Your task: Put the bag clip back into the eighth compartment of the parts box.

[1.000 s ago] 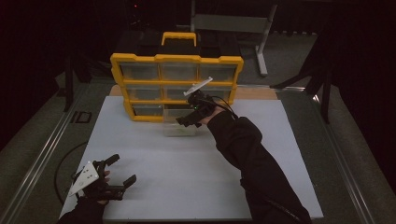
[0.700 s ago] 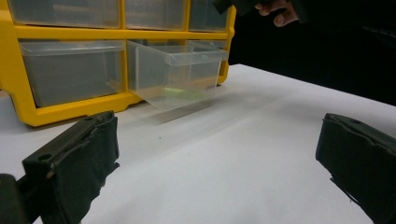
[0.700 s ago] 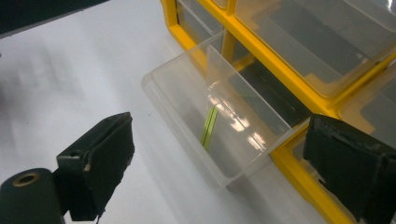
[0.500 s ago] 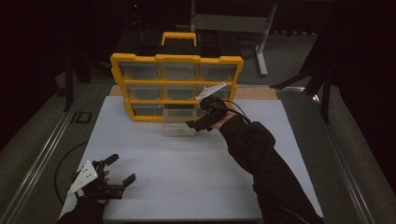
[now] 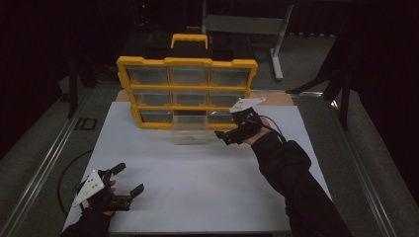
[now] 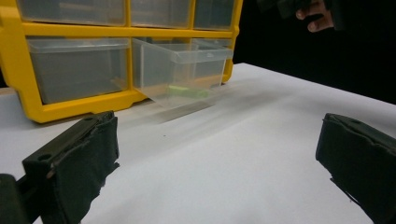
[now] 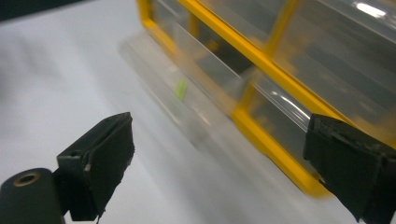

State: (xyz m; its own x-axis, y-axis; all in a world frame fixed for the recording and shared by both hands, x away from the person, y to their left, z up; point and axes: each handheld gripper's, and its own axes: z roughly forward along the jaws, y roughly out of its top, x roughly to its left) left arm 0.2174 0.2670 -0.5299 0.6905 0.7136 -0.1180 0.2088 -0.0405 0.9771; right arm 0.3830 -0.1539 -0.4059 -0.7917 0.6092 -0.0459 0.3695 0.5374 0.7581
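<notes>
The yellow organizer [image 5: 187,94] stands upright at the far end of the white table [image 5: 197,182], and everything here arranges itself around it. Its bottom middle drawer [image 5: 190,132], a clear plastic bin, sticks out toward the person and tips down so its front edge meets the table, seemingly drawn out to get at what lies inside: a small green piece [image 6: 187,91] on the drawer floor. The right gripper [image 5: 228,136] hovers just off the organizer's lower right corner, beside the drawer's end and not touching it, its jaws spread wide with nothing between them; I would guess it stands there ready to go in for the green piece or to handle the drawer again. The left gripper [image 5: 126,185] waits well away from the organizer at the near left of the table, jaws likewise wide and empty, apparently parked so the other hand has room.
</notes>
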